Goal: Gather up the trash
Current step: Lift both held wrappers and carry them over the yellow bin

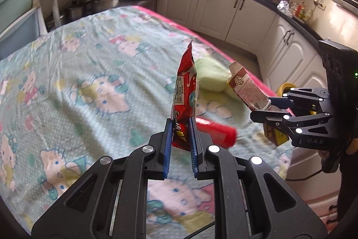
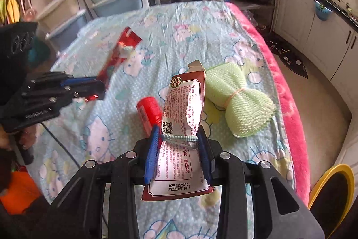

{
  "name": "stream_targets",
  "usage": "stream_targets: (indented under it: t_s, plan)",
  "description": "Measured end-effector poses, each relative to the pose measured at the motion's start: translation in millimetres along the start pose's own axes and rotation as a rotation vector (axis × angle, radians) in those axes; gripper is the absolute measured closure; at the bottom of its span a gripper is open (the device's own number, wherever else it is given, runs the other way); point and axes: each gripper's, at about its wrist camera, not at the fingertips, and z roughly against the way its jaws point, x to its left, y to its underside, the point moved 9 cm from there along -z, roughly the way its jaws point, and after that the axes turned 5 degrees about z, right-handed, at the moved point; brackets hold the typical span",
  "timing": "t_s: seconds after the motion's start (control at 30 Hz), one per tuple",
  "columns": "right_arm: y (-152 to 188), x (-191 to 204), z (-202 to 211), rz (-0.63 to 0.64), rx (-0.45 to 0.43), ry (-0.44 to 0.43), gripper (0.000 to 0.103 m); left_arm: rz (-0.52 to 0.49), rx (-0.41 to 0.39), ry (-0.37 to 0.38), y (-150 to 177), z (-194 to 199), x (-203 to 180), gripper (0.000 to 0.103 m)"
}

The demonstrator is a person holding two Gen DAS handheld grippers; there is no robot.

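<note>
Red snack wrapper (image 1: 184,91) clamped upright between left gripper (image 1: 181,138) fingers, lower end hidden behind the pads; blurred in right view. Brown printed packet (image 2: 181,124) pinched at its elastic-banded waist by right gripper (image 2: 179,145), bottom edge hanging behind the fingers. Red cylinder (image 2: 149,113) partly hidden at 9 o'clock of packet; green mesh bundle (image 2: 237,100) at 3 o'clock. Yellow bin (image 2: 331,192) rim cut off, only clear in right view. Cartoon-print tablecloth (image 1: 78,64), kitchen cabinets (image 1: 223,10) beyond.

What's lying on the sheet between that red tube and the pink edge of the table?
A green mesh bundle, tied round its middle, lies between the red tube and the pink edge; the right wrist view shows it best.
</note>
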Motion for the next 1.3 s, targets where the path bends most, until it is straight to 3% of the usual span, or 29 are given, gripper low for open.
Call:
stream_targets:
  t_s: [0.57, 1.3]
  plan:
    - [29.4, -87.4, 109.5, -0.194, -0.173, 0.155, 0.071, -0.14, -0.042, 0.161, -38.3, -16.4, -130.5, 0.093]
    - [122.1, -198.2, 220.5, -0.457, -0.282, 0.487, 0.071, -0.313, -0.027, 0.364, -45.7, -47.7, -298.8, 0.093]
